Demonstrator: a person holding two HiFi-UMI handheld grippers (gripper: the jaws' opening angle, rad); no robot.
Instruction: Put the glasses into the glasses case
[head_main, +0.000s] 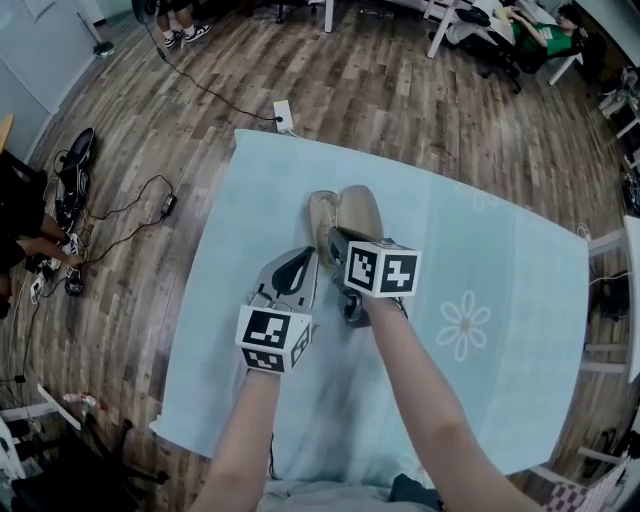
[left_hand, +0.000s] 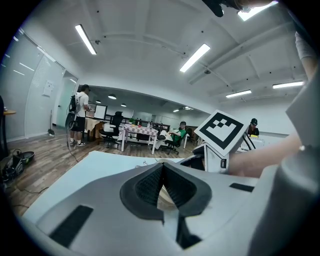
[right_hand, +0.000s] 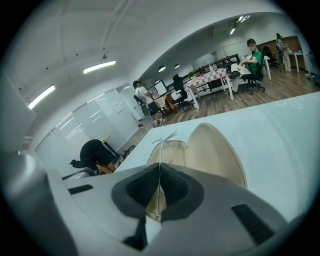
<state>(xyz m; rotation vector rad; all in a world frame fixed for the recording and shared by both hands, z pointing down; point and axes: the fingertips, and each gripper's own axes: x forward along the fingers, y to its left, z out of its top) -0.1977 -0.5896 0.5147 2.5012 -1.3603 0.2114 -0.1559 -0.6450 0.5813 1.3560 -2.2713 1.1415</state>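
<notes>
The beige glasses case (head_main: 352, 208) lies open on the light blue tablecloth (head_main: 500, 260), its lid (right_hand: 216, 150) tipped back. Thin wire-framed glasses (right_hand: 161, 145) hang over the case's open shell, with my right gripper (right_hand: 159, 167) shut on one thin wire part of them. In the head view the right gripper (head_main: 333, 236) is right above the case's near end. My left gripper (head_main: 306, 258) hovers just left of it, jaws closed together with nothing seen between them. In the left gripper view (left_hand: 161, 166), the right gripper's marker cube (left_hand: 220, 131) is close on the right.
The cloth has a flower print (head_main: 464, 325) to the right of my arms. A power strip (head_main: 283, 115) and cables lie on the wooden floor beyond the table's far edge. People sit at desks and stand further off in the room.
</notes>
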